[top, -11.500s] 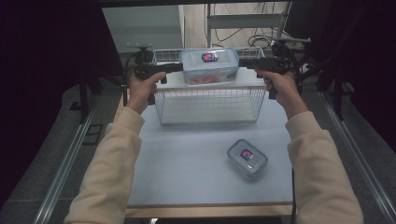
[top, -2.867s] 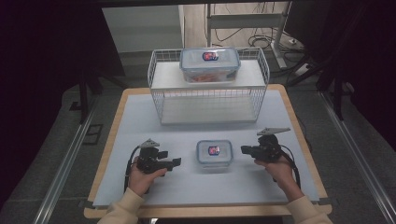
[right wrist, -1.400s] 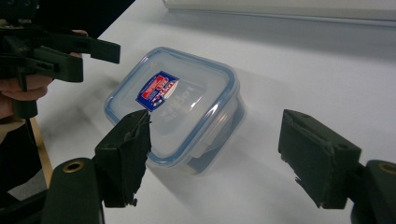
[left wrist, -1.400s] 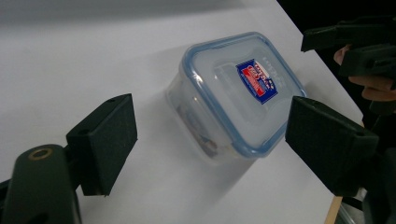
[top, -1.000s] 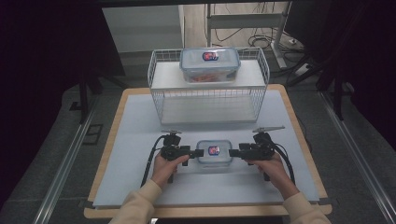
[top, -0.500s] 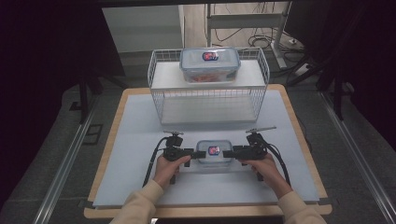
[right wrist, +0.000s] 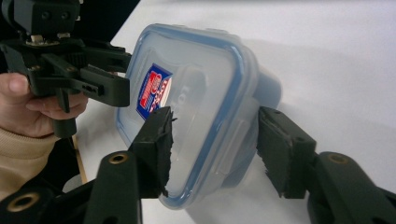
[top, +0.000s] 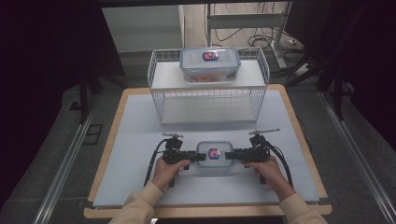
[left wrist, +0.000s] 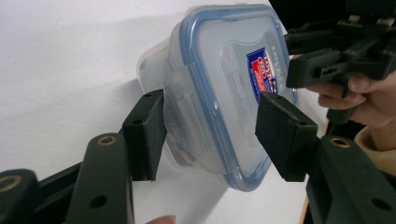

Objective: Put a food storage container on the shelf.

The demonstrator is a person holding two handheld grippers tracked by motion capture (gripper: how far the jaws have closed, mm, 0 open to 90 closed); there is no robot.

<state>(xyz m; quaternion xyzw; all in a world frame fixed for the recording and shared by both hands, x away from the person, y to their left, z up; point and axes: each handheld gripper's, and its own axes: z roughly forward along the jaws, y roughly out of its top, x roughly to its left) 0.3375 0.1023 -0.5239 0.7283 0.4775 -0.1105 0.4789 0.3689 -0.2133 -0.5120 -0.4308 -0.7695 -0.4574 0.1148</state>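
The lidded food container (top: 214,154) lies flat near the worktop's (top: 140,126) near edge, long axis running left-right. Left tool (top: 198,157) and right tool (top: 230,157) have just been closing on its short ends, seemingly gripping the clips.

Between the black jaws of the left gripper (left wrist: 210,135) sits a clear plastic container (left wrist: 219,88) with a blue-rimmed lid and a red, white and blue label on top. The right gripper (right wrist: 212,149) is black as well, its foam pads dark grey. Under both grippers lies a pale grey-white mat (top: 140,140), edged by the light wooden table (top: 116,121). Beyond the grippers stands a white wire basket (top: 210,100), and on it a second clear container (top: 210,64), also blue-rimmed with a red and blue label, showing orange contents. The sleeves (top: 135,210) behind the grippers are cream.
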